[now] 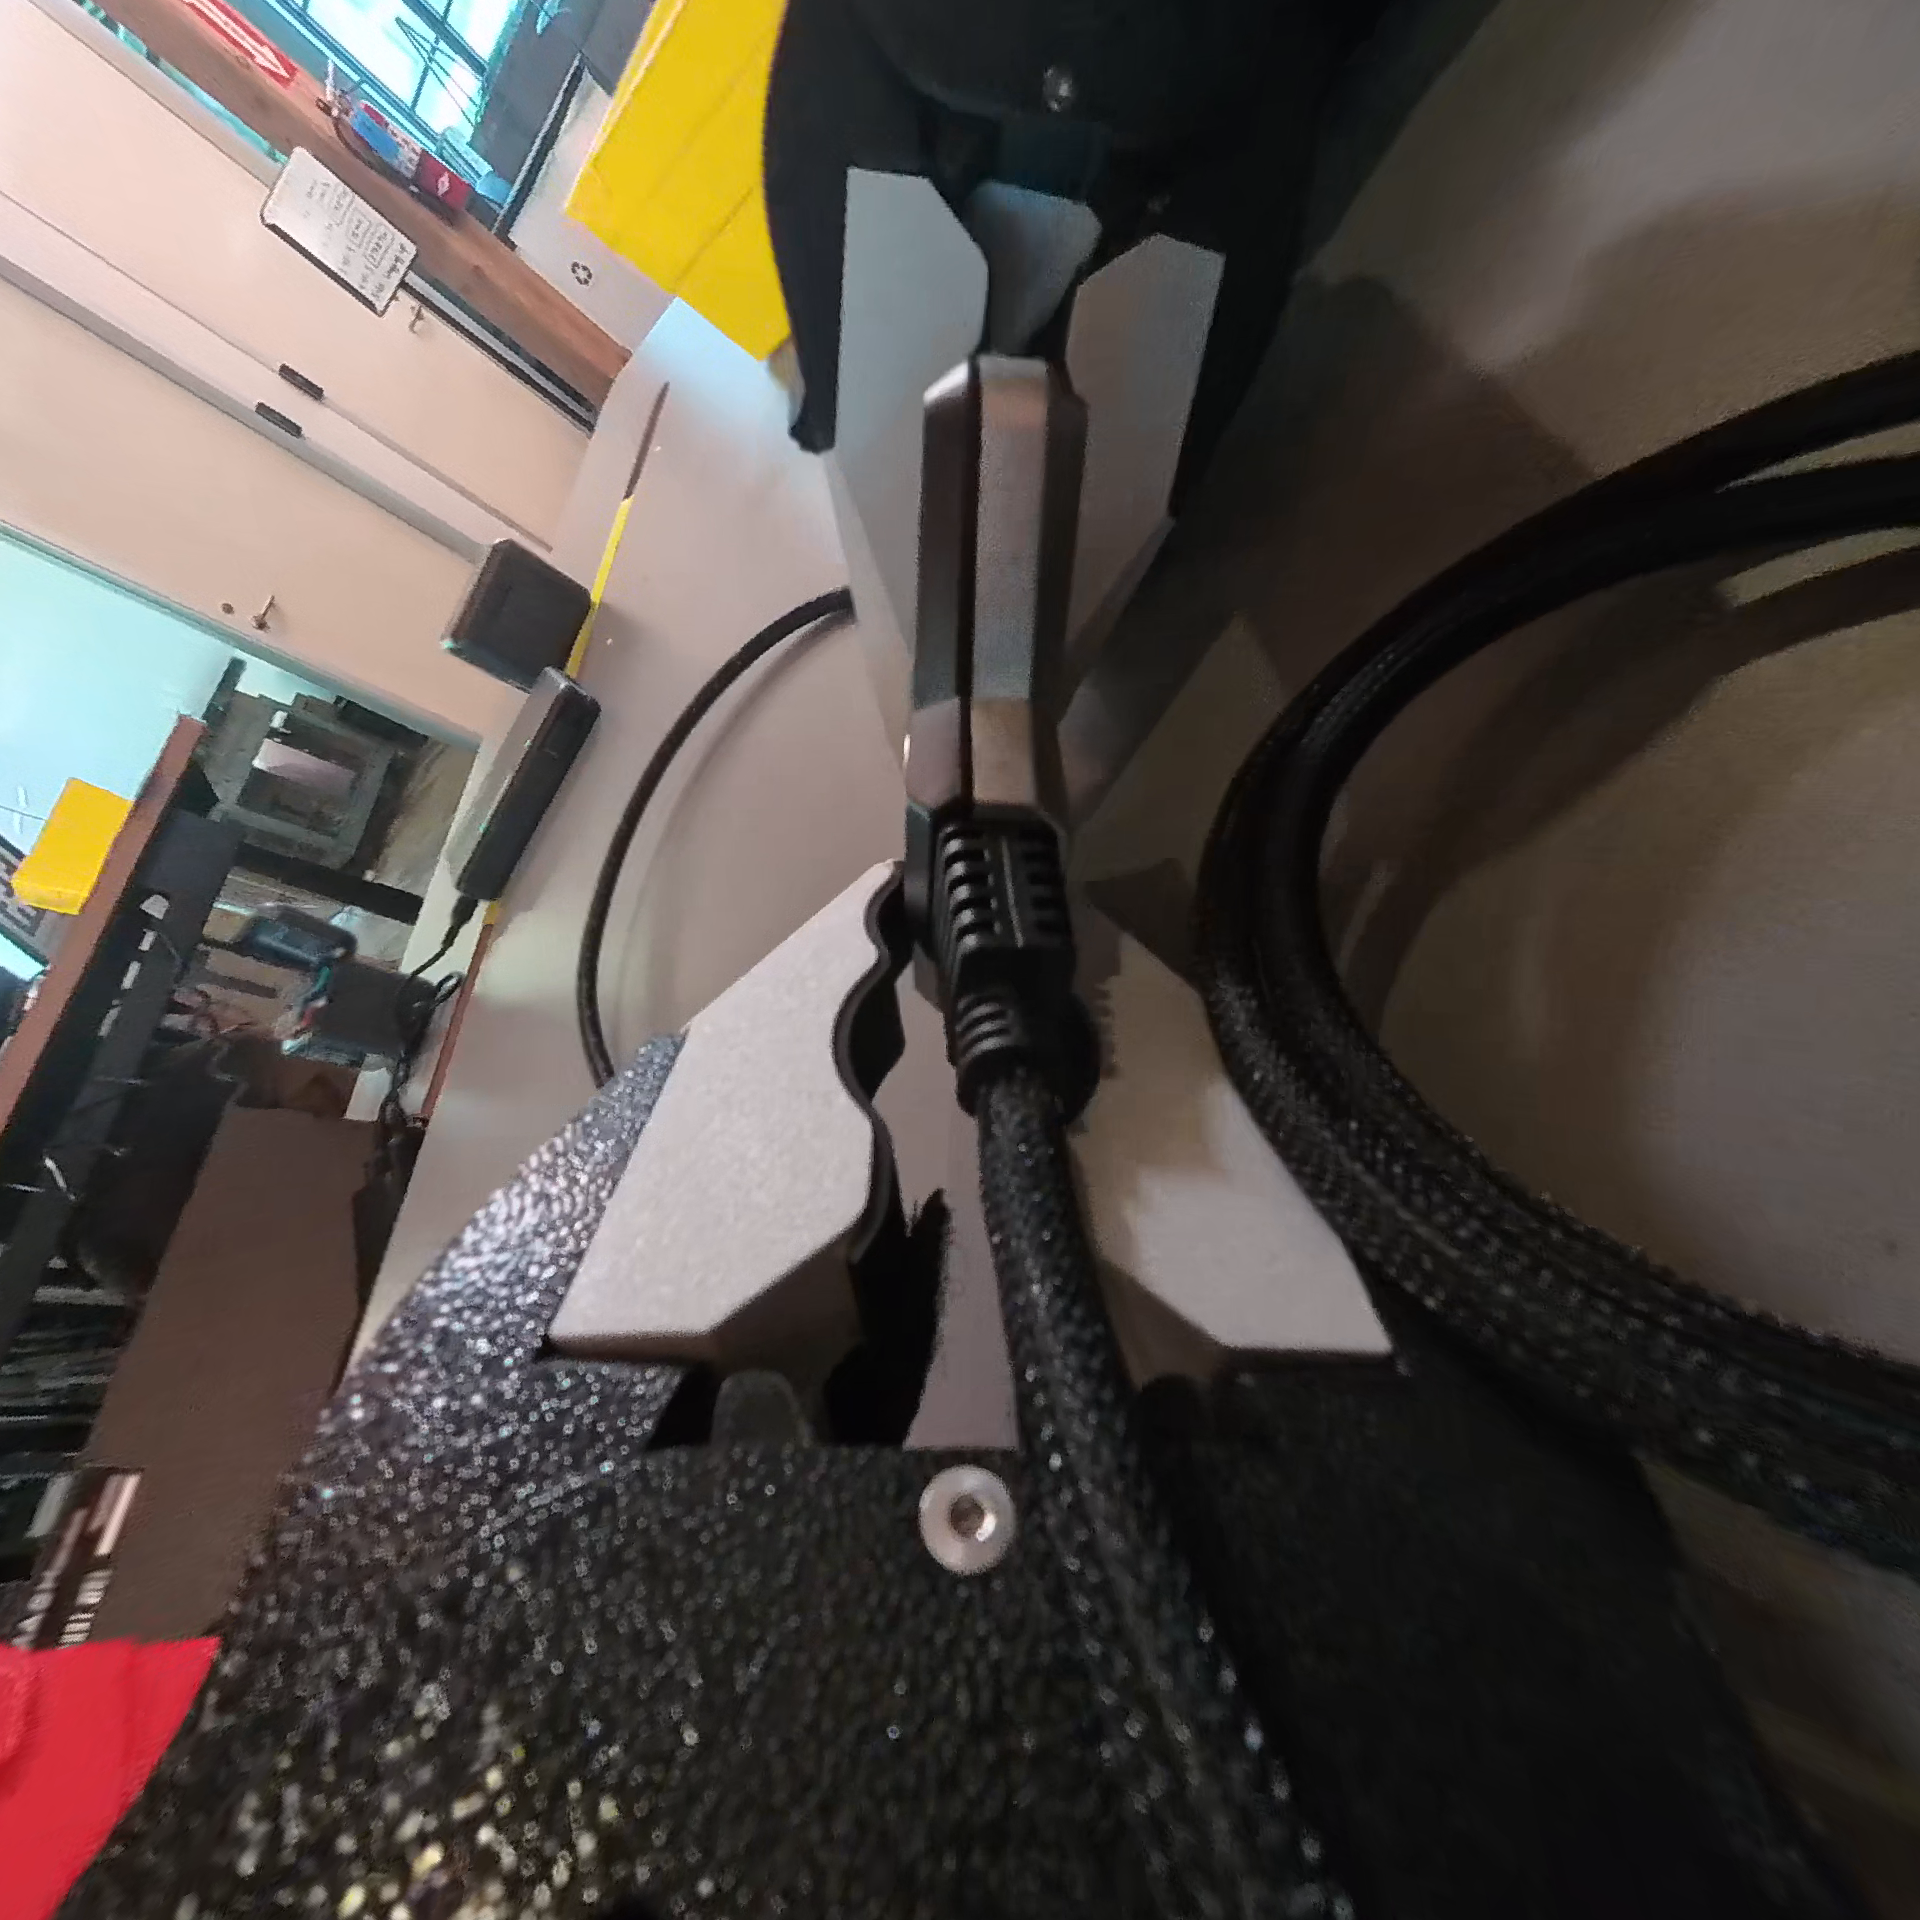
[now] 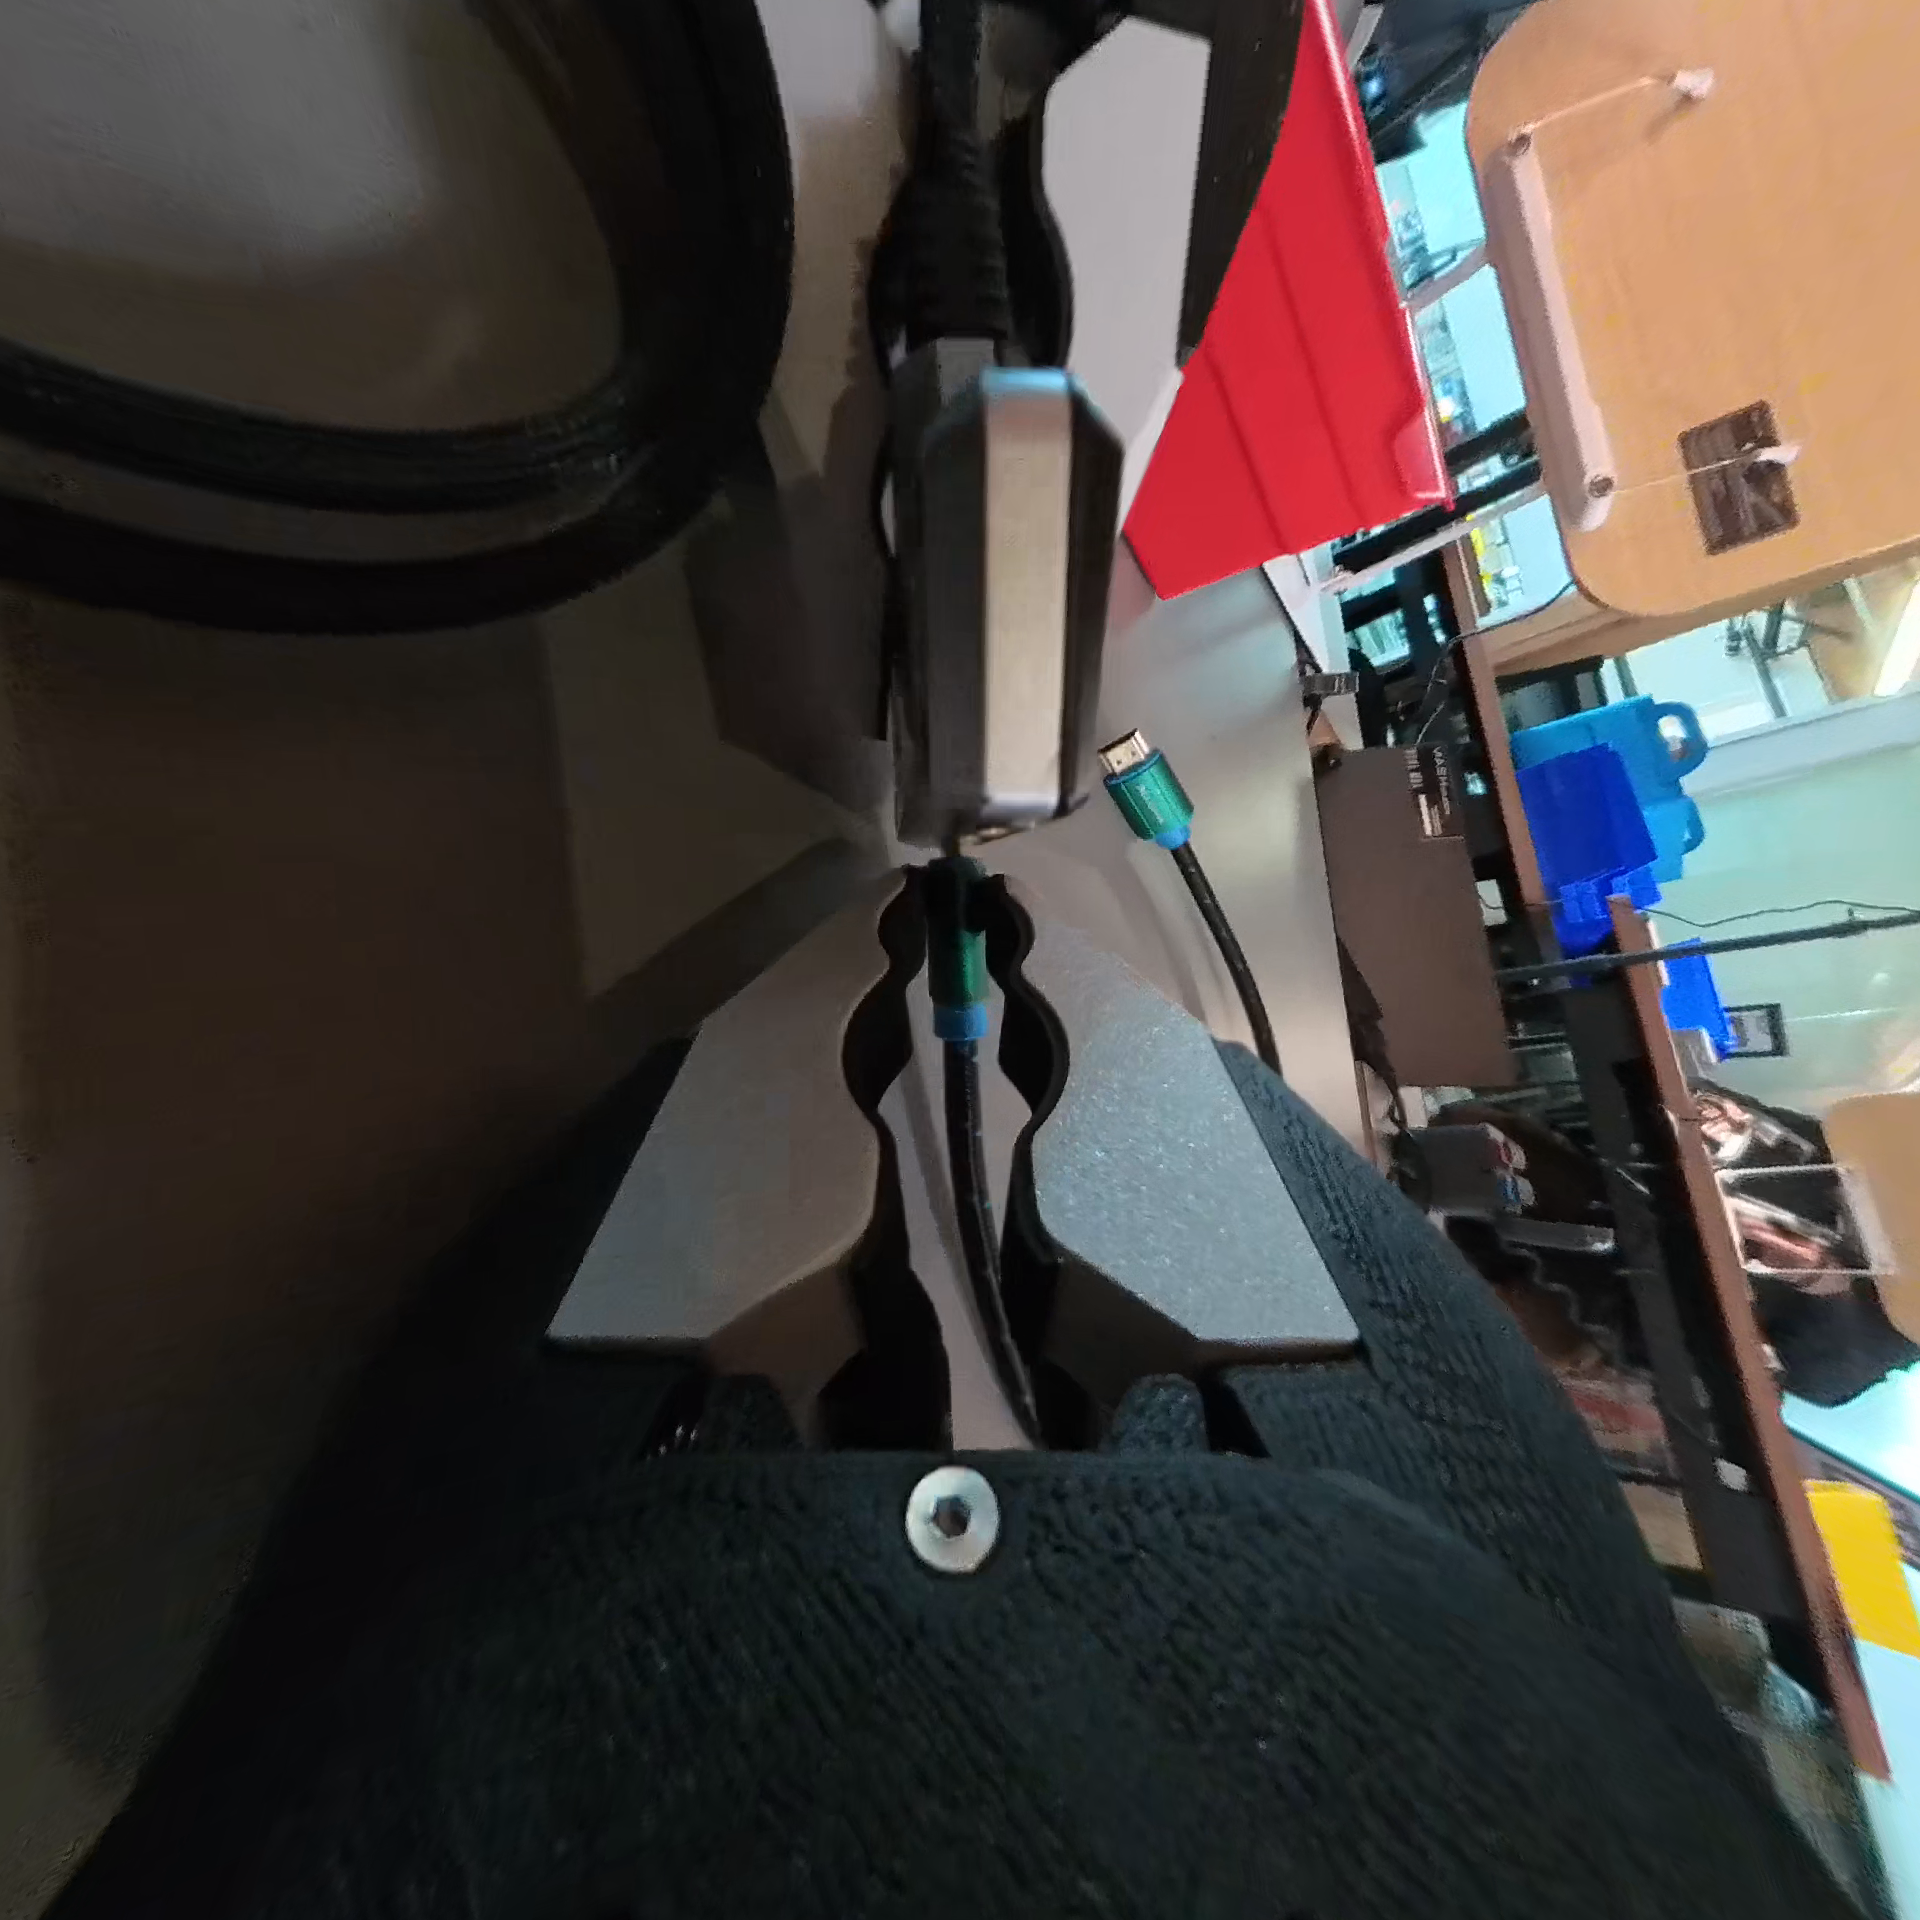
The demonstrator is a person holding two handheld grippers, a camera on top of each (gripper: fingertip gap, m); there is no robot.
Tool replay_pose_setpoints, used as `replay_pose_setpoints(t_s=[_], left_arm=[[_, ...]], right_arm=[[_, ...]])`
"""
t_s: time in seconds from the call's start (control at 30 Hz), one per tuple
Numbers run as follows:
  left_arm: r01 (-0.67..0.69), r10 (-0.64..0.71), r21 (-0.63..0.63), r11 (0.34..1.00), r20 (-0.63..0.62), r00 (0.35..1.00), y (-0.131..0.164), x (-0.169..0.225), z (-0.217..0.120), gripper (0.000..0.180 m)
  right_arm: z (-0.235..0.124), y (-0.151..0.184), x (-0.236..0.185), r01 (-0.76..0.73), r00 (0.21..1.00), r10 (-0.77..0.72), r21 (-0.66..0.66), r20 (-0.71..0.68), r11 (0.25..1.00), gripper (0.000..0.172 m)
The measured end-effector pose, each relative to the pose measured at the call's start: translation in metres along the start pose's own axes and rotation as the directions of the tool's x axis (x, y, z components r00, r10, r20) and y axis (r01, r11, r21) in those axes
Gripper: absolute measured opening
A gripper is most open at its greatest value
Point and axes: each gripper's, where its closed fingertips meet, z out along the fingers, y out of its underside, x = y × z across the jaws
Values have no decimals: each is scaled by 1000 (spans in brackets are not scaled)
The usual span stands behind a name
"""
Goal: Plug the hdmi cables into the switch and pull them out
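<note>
Gripping a black ribbed plug [image 1: 992, 914] at the near end of the grey switch [image 1: 997, 582], the left gripper [image 1: 997, 935] hides its right pad; the right gripper [image 2: 958, 935] pinches a green plug [image 2: 956, 961] whose tip at the switch's [image 2: 1003, 592] port is blurred. A spare green plug [image 2: 1138, 795] lies right.

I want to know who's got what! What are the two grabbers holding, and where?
The left grabber pinches the black ribbed collar behind the thick cable's plug. The right grabber pinches the thin cable's green plug by its sides.
</note>
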Motion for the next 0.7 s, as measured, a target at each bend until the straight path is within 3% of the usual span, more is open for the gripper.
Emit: replay_pose_setpoints(t_s=[0.03, 0.13, 0.17, 0.2, 0.23, 0.27, 0.3, 0.43, 0.7], left_arm=[[13, -13, 7, 1000, -9, 1000, 0, 1, -1, 18], [14, -14, 22, 1000, -22, 1000, -1, 2, -3, 18], [18, -18, 8, 1000, -10, 1000, 2, 0, -6, 19], [29, -25, -49, 998, 81, 996, 18, -18, -15, 19], [96, -90, -50, 994, 126, 988, 32, -31, -29, 19], [187, -183, -19, 982, 130, 975, 39, -36, -39, 18], [179, -177, -11, 984, 117, 977, 36, -33, -40, 19], [-28, 34, -63, 998, 80, 996, 26, -15, -19, 20], [-1, 14, -43, 999, 298, 955, 25, -66, -7, 20]], right_arm=[[0, -2, -1, -5, 1000, 5, 10, 4, 1000, 11], [-2, -4, -3, -18, 1000, 18, 31, 17, 999, 11], [-3, 6, -2, -11, 1000, 11, -15, 17, 1000, 10], [-8, 30, 3, 21, 1000, -22, -116, -10, 993, 11], [-19, 50, 13, 5, 998, -14, -153, -63, 988, 10], [-30, 57, 18, -100, 993, 90, -124, -82, 987, 10], [-35, 57, 22, -158, 984, 149, -103, -93, 982, 10], [-26, 48, 20, -39, 993, 28, -89, -116, 995, 10], [-40, 40, 65, 34, 917, -56, -62, -395, 997, 10]])
